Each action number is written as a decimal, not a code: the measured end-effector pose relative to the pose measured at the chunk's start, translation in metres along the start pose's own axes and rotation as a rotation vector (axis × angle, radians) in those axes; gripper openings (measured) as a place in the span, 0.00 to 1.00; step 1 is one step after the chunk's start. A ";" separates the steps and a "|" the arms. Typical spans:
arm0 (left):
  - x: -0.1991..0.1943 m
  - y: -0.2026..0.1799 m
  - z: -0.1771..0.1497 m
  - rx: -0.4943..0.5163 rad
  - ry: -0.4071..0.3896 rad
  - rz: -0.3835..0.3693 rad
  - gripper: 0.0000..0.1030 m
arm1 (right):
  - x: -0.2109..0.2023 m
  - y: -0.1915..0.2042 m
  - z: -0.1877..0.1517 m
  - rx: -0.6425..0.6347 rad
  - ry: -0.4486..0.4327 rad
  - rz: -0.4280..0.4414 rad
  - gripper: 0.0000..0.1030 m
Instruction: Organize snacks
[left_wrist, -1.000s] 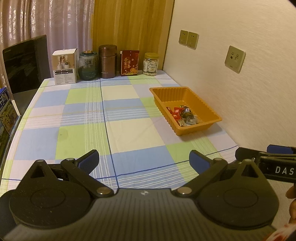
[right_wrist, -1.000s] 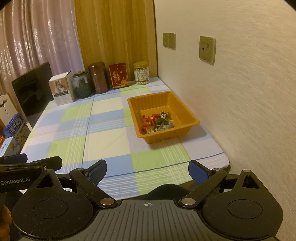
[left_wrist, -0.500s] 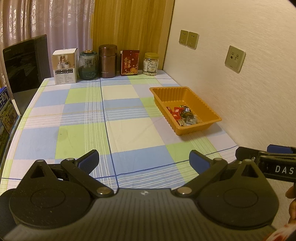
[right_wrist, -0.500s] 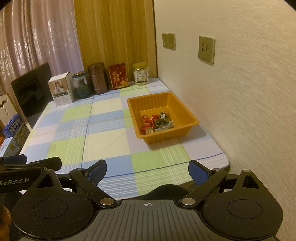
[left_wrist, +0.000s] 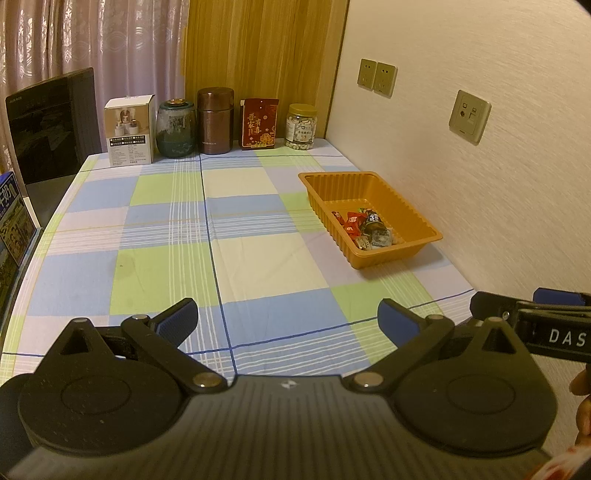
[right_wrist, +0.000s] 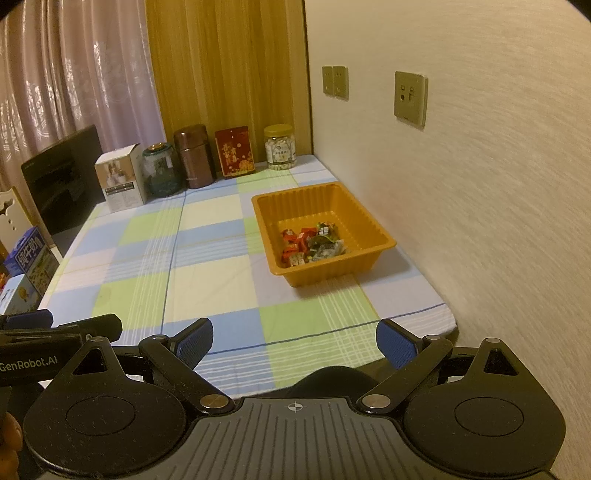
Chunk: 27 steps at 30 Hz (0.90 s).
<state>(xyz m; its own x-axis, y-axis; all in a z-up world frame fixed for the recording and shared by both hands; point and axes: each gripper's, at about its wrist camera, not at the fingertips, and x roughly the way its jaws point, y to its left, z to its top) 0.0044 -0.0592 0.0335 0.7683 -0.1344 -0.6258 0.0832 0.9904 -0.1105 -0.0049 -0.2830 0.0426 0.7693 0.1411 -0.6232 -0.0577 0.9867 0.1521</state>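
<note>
left gripper (left_wrist: 287, 318): fingers spread, empty, well short of tray
right gripper (right_wrist: 294, 340): fingers spread, empty
wrapped snacks (right_wrist: 312, 243): piled in near end of orange tray (right_wrist: 369, 220), by wall on checked worktop (left_wrist: 177, 236)

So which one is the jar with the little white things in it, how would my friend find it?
Look at the back edge of the checked table, where a row of containers stands against the wooden panel. The jar is the last one on the right, nearest the wall corner, beside the red packet. It alone is clear with a yellow lid, so you see the white pieces inside.
</note>
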 end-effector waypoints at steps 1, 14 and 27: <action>0.000 0.000 0.000 0.001 0.000 0.000 1.00 | 0.000 0.000 0.000 0.001 0.000 0.000 0.92; 0.001 -0.001 -0.002 -0.001 0.000 0.000 1.00 | 0.000 -0.001 0.000 0.000 -0.001 0.000 0.92; 0.001 -0.002 -0.002 -0.003 0.000 -0.001 1.00 | 0.000 -0.001 -0.001 0.002 0.002 -0.002 0.92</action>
<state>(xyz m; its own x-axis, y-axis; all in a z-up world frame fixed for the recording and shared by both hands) 0.0034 -0.0611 0.0316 0.7681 -0.1357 -0.6258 0.0826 0.9901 -0.1134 -0.0052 -0.2843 0.0415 0.7679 0.1392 -0.6253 -0.0550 0.9868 0.1521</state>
